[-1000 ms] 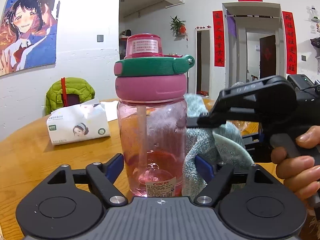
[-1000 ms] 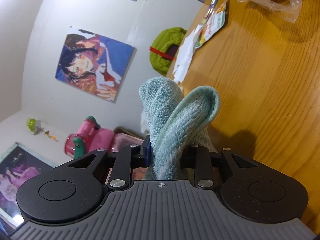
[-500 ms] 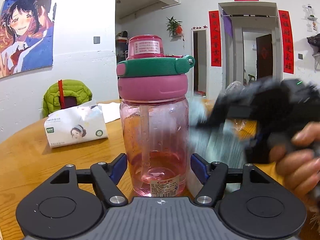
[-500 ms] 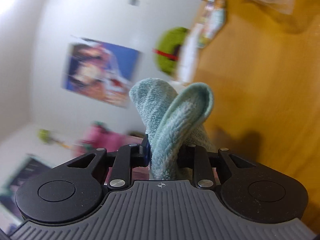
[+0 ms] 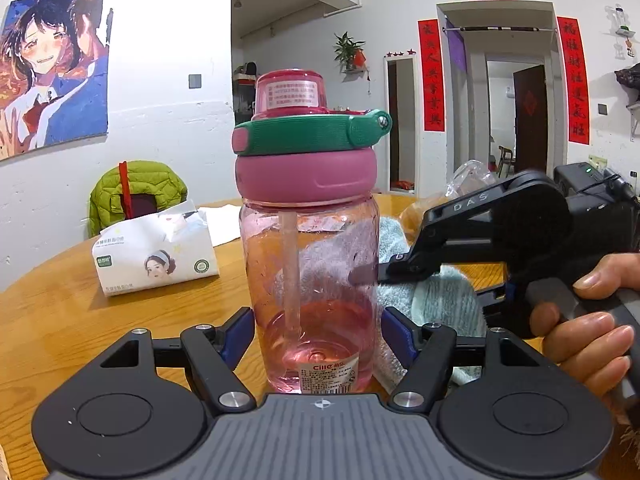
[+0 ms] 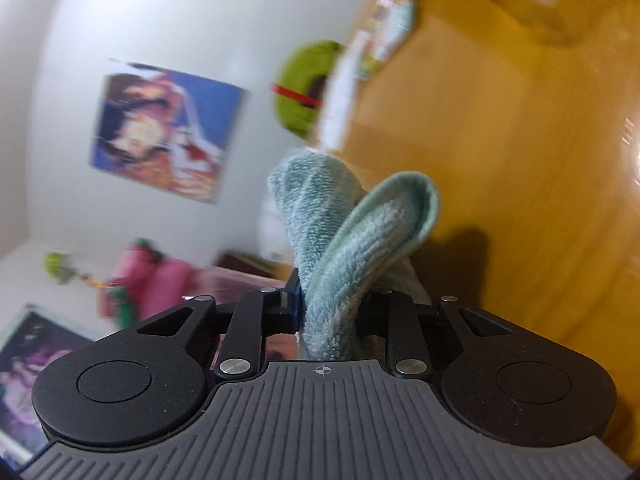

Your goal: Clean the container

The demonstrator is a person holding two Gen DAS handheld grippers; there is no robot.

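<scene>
A clear pink water bottle (image 5: 312, 280) with a pink and green lid stands upright on the wooden table (image 5: 60, 320). My left gripper (image 5: 316, 336) is shut on its base. My right gripper (image 6: 328, 312) is shut on a folded light-blue cloth (image 6: 352, 232). In the left wrist view the right gripper (image 5: 404, 268) holds the cloth (image 5: 432, 304) against the bottle's right side. The bottle shows blurred at lower left in the right wrist view (image 6: 160, 284).
A tissue pack (image 5: 152, 256) lies on the table to the left of the bottle. A green jacket (image 5: 136, 192) hangs on a chair behind it. A clear plastic bag (image 5: 468, 184) lies at the back right. Papers (image 6: 384, 28) lie far across the table.
The right gripper swung away from the bottle's right side with the cloth and has come back against it. The left gripper and bottle have stayed put.
</scene>
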